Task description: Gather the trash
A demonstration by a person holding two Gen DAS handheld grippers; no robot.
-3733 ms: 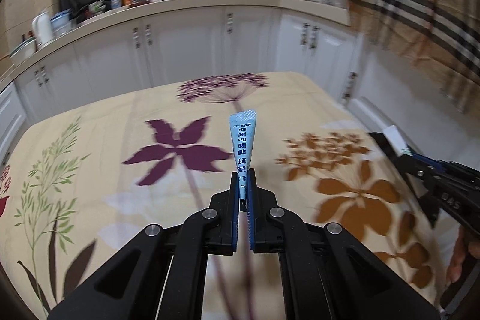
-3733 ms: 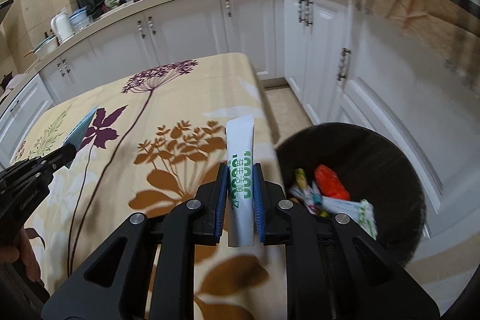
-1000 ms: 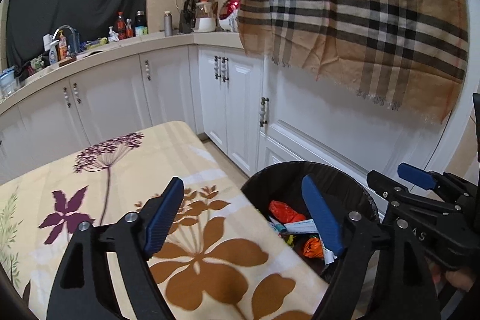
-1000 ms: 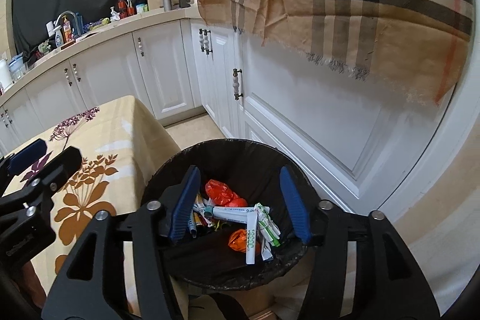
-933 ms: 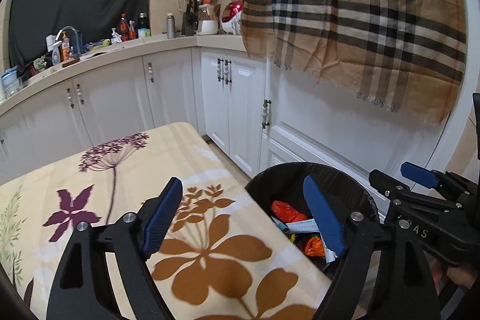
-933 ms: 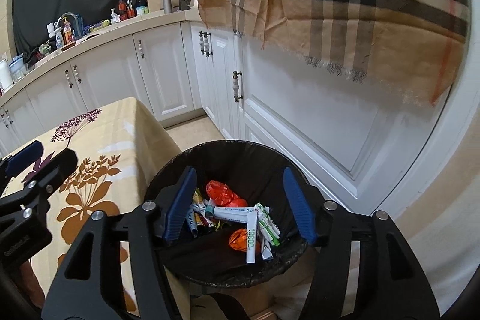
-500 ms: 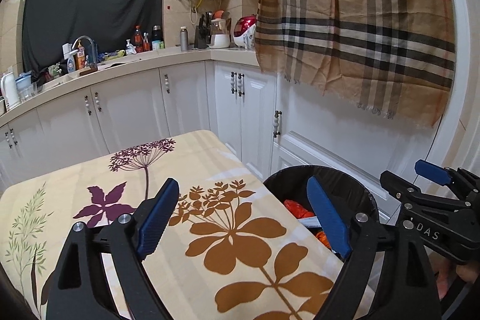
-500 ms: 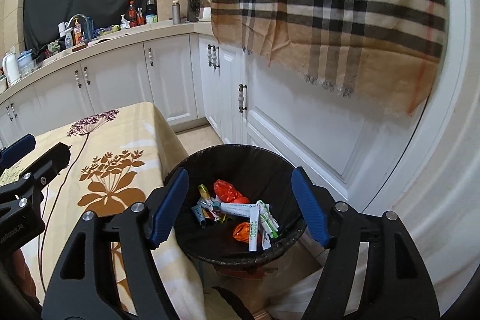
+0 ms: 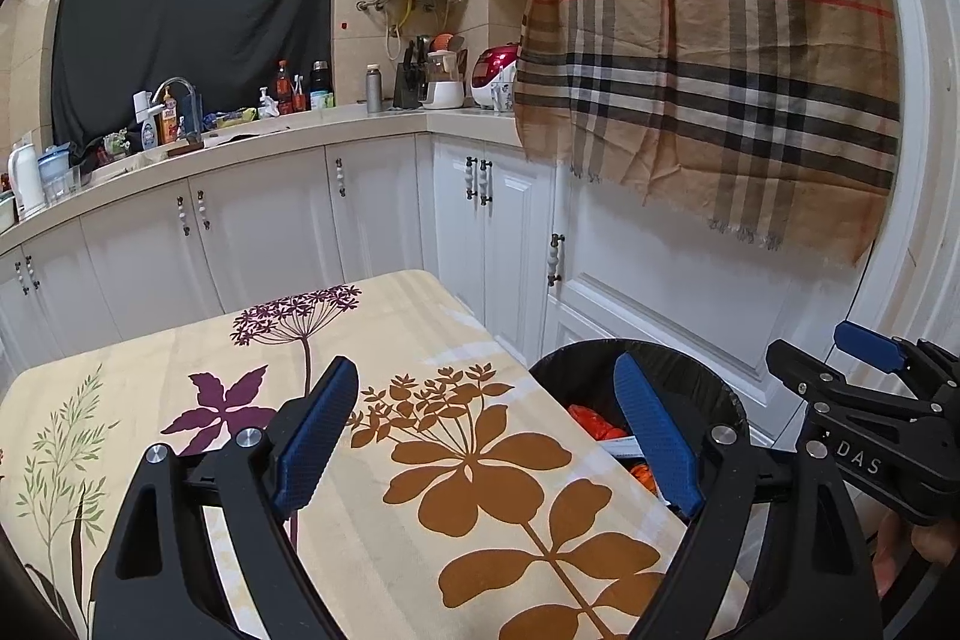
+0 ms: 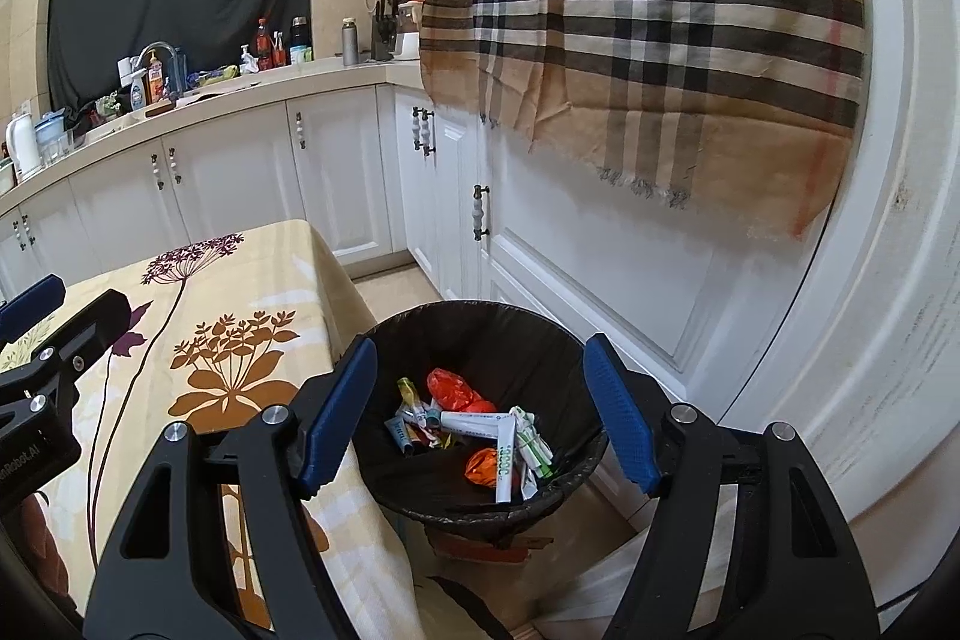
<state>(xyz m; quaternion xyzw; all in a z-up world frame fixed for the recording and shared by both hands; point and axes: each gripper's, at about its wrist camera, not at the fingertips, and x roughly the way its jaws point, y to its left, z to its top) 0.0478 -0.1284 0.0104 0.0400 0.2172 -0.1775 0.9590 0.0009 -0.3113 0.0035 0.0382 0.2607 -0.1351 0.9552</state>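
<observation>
Both grippers empty. Left gripper (image 9: 483, 430) spread wide over the table (image 9: 372, 568); right gripper (image 10: 480, 409) jaws have just been opening, nothing between them, poised above the bin (image 10: 540, 334). Trash (image 10: 480, 427) lies inside the bin: tubes, orange wrappers. Table looks bare where visible. Judgement: drop done; back off clear of the rim, scan the table for leftovers

Left wrist cam: above the table (image 9: 384, 550), angled down, facing the far counter (image 9: 252, 142); bin (image 9: 714, 394) at its right. Right wrist cam: further right, close over the bin (image 10: 480, 328), table (image 10: 198, 292) at left. Both share table, bin, counter, plaid cloth (image 9: 720, 58).
</observation>
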